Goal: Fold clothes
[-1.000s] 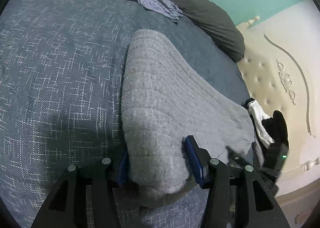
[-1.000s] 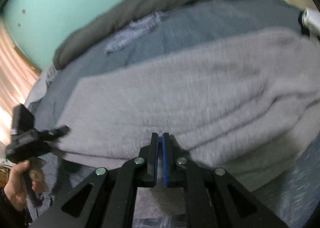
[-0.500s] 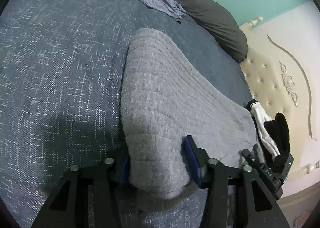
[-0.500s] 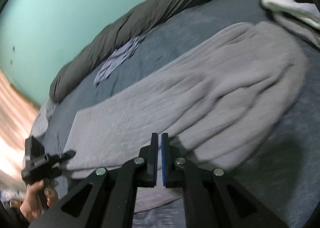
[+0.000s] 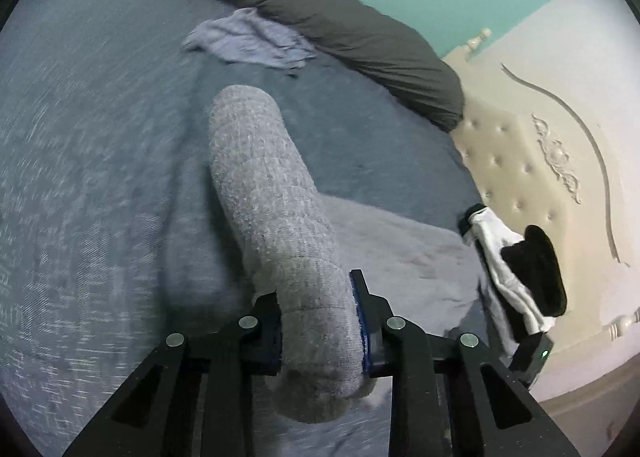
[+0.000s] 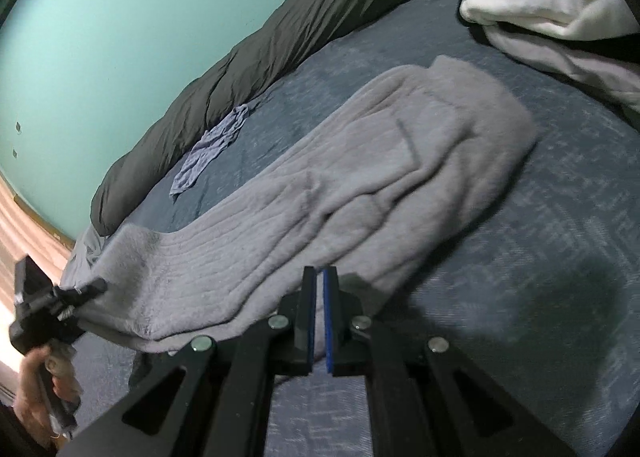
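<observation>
Nearest the left wrist camera, the left gripper (image 5: 318, 327) stands with its fingers partly apart and clamped on a thick bunched end of the grey fleece garment (image 5: 276, 217), which rises as a ridge straight ahead of it. The right wrist view confirms this hold: the left gripper appears there at the garment's near-left corner, that corner lifted clear of the bed (image 6: 560, 257).

The right gripper (image 6: 319, 313) has its fingers drawn almost together, a thin gap between the blue pads; whether a thin edge of cloth sits in that gap cannot be told. The garment's near edge lies just ahead of and under the fingers.

Beyond, the garment lies lengthwise across the bed in a long, narrowed band with several soft creases — it reads as already doubled along its length, though the layers cannot be counted. The crosswise fold looks not yet made: judged so, the task on this item is roughly at its middle.

Farther off, a crumpled pale-blue cloth (image 6: 212, 149) lies unfolded beside the dark duvet roll (image 6: 260, 53). A heap of white and black clothes (image 5: 516, 277) sits by the tufted headboard (image 5: 520, 161) — also seemingly unfolded, so work remains.
</observation>
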